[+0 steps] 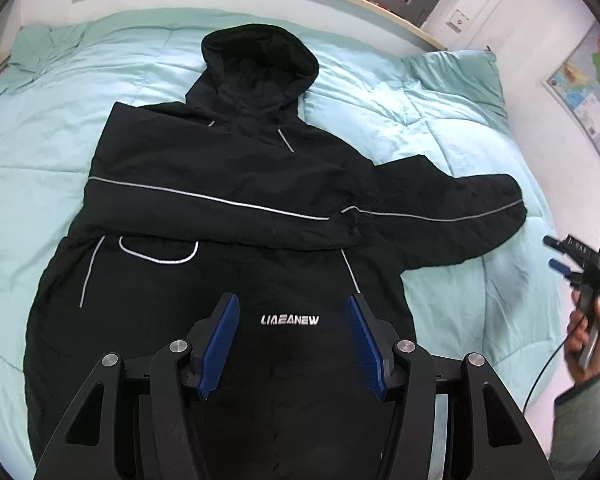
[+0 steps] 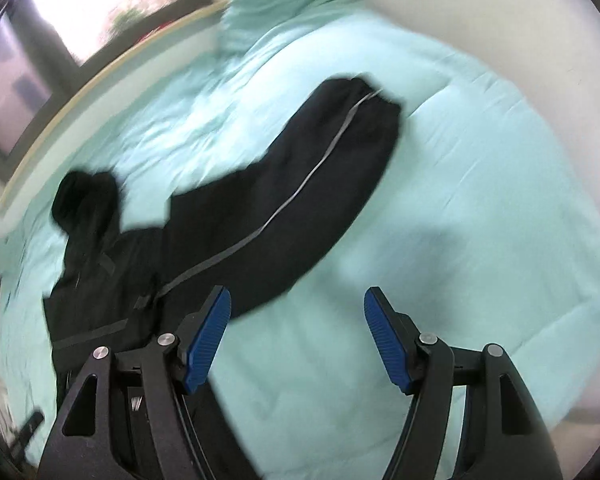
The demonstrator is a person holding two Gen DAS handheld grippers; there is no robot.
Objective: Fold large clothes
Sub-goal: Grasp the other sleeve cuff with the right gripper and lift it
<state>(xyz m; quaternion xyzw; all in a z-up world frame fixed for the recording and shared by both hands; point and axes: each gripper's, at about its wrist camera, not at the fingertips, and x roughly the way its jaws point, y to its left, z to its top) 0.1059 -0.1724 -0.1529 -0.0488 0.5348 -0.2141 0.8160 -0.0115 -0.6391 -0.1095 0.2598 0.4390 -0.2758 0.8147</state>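
The left tongs [image 1: 293,344] hang spread and empty over the lower back of the jacket [image 1: 228,208], just above its white lettering. The right tongs [image 2: 297,336] are also spread and empty, over bare quilt [image 2: 480,208] beside the outstretched sleeve [image 2: 320,168]; that view is smeared, so finer detail there is uncertain. The jacket lies back-up on the bed, hood [image 1: 260,64] toward the window, one sleeve already laid across the body and the other still reaching out to the right. The next job is probably to bring that sleeve in. The risks, as I judge them: the fabric looks slick and puffy, so a shallow pinch at the cuff could slip mid-carry, and dragging rather than lifting may pull the folded sleeve askew or bunch the soft quilt beneath.
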